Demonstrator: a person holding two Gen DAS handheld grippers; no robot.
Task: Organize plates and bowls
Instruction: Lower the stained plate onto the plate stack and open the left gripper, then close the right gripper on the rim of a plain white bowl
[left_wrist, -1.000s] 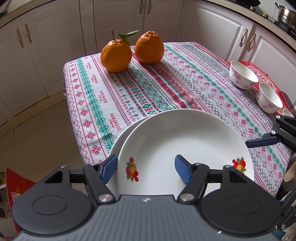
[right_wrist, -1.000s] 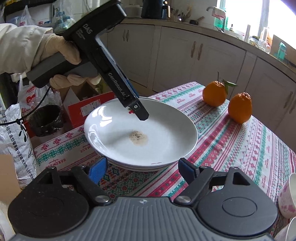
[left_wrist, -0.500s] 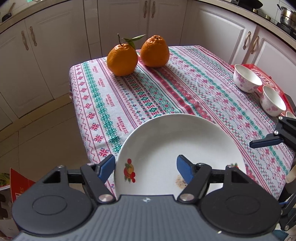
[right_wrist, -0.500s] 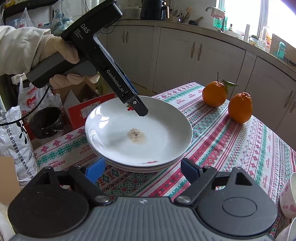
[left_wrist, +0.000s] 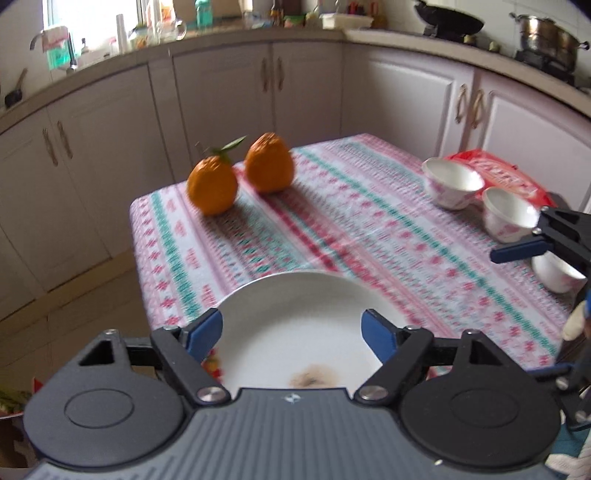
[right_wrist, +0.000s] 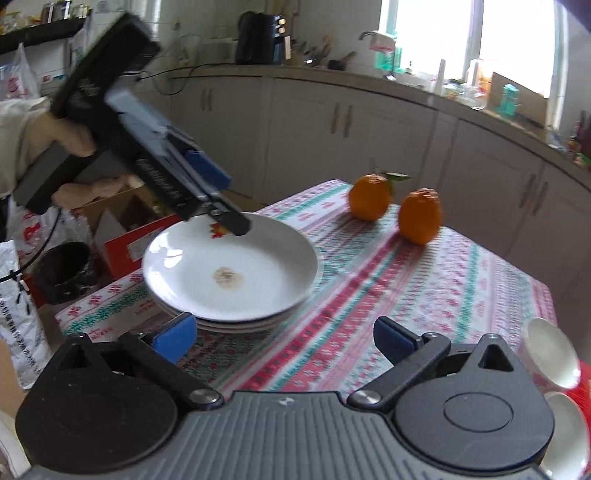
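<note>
No legible text. White lettering on the left gripper (right_wrist: 225, 199) body, on the red package (left_wrist: 502, 177) and on the tablecloth (right_wrist: 369, 295) is too blurred to read.

Tablecloth (left_wrist: 369, 229) blurred; 2 bowls (right_wrist: 554, 354) edge-cropped

Left gripper (left_wrist: 291, 334), jaws opening, above stained white plate (left_wrist: 295, 314); 2 oranges (left_wrist: 212, 188) beyond.

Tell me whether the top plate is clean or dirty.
Dirty. The top plate has a brown smudge in its middle, seen from both wrist views. It lies flat on the stack of plates.
</note>
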